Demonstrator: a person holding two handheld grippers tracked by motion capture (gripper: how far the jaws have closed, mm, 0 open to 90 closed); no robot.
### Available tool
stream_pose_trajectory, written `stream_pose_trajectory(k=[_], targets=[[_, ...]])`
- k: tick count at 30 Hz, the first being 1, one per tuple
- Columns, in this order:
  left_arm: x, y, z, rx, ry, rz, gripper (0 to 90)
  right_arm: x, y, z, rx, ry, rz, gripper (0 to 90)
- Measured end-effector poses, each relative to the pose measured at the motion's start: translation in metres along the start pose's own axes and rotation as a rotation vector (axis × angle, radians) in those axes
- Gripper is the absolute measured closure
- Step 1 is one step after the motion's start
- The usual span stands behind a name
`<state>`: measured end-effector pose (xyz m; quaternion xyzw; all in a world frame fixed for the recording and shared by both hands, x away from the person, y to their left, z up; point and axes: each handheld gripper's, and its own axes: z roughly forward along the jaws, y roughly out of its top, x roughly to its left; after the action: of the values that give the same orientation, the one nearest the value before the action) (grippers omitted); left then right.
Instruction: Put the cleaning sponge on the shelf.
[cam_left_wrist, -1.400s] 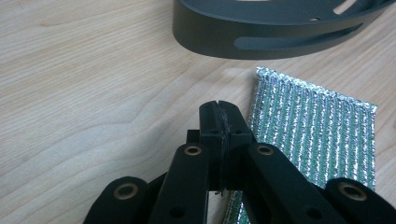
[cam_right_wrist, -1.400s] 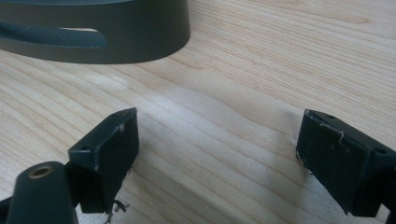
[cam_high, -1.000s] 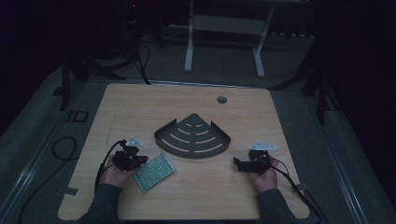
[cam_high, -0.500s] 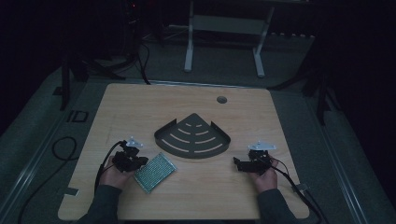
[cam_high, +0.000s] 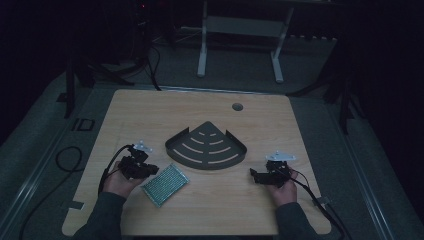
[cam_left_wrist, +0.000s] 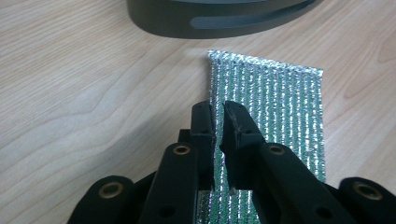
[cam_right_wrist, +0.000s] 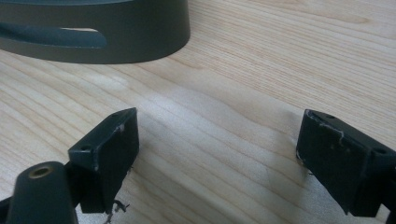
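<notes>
Opening a crack, your left gripper (cam_left_wrist: 218, 122) has just been parting its jaws over the scouring pad (cam_left_wrist: 275, 121), now released and pinched by neither pad (a thin gap shows); a second ago they were clamped. The pad, silvery-green and ribbed, lies flat at lower centre-left of the high view, below the dark corner rack (cam_high: 206, 146). Your right gripper (cam_right_wrist: 217, 154) gapes wide, empty.

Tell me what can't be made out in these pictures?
- Silvery scouring pad, left gripper view: the left claw covers its near part, and the bottom edge cuts it off.
- Dark slotted corner tray, right gripper view: the top and left edges cut it off.
- Round hole in the table, high view: too small and dim to see into.
</notes>
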<state>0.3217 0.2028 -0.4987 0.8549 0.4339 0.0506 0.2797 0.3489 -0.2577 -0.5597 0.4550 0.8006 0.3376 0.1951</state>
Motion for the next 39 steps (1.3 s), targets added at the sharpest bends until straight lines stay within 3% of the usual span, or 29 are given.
stream_pose_trajectory(k=[5, 12, 39], targets=[[0.001, 0.009, 0.002, 0.043, -0.018, 0.022, 81.2, 0.000, 0.000, 0.000, 0.000, 0.000, 0.001, 12.7], [0.006, 0.016, 0.012, 0.103, -0.057, -0.004, 80.2, 0.000, 0.000, 0.000, 0.000, 0.000, 0.001, 12.7], [0.017, 0.022, 0.030, 0.199, -0.118, -0.037, 80.7, 0.000, 0.000, 0.000, 0.000, 0.000, 0.000, 12.7]])
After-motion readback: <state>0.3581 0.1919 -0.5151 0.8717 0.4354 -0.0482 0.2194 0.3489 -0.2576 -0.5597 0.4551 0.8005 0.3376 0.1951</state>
